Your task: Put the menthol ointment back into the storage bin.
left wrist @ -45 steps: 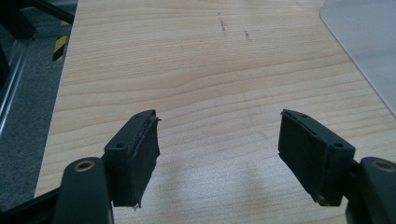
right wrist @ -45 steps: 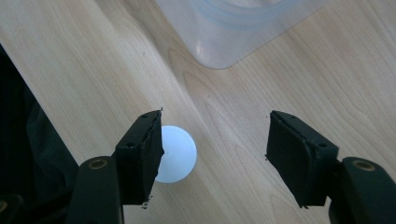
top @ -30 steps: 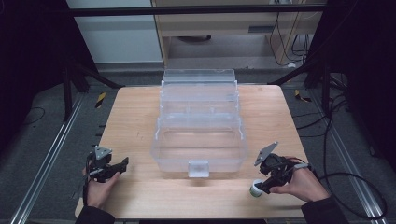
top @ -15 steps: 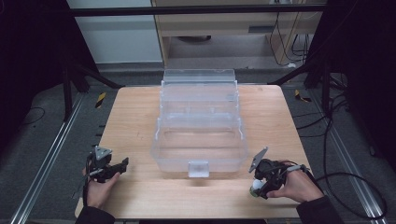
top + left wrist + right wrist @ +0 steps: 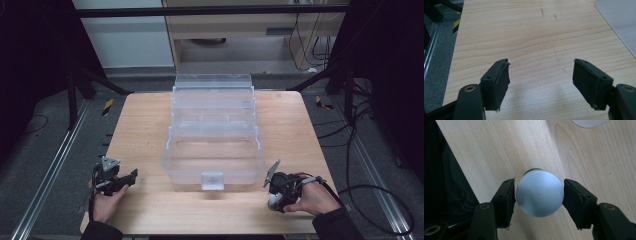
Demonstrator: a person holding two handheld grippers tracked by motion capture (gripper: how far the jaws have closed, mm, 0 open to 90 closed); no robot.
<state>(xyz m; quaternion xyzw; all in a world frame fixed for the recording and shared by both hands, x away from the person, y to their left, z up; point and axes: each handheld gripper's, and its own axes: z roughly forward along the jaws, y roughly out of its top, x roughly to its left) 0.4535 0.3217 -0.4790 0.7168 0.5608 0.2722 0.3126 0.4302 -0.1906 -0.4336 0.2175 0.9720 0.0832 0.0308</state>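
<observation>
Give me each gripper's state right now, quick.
Left gripper: open, nothing between its jaws.
Right gripper: shut on a silver-topped round container.

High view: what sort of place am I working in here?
Probably a lab or data-recording workstation, not a home: a bare wooden table inside a black metal frame, loose cables across grey floor, and hazard-striped tape beside a floor rail.

In the right gripper view, the can (image 5: 539, 193) presents its round silver end; its body is hidden behind that end except for a thin green sliver at the top edge. In the high view, the can (image 5: 274, 202) is too small to identify and is largely covered by the right gripper (image 5: 278, 192). The clear box (image 5: 617, 21) is cut off by the frame corner in the left gripper view.
</observation>
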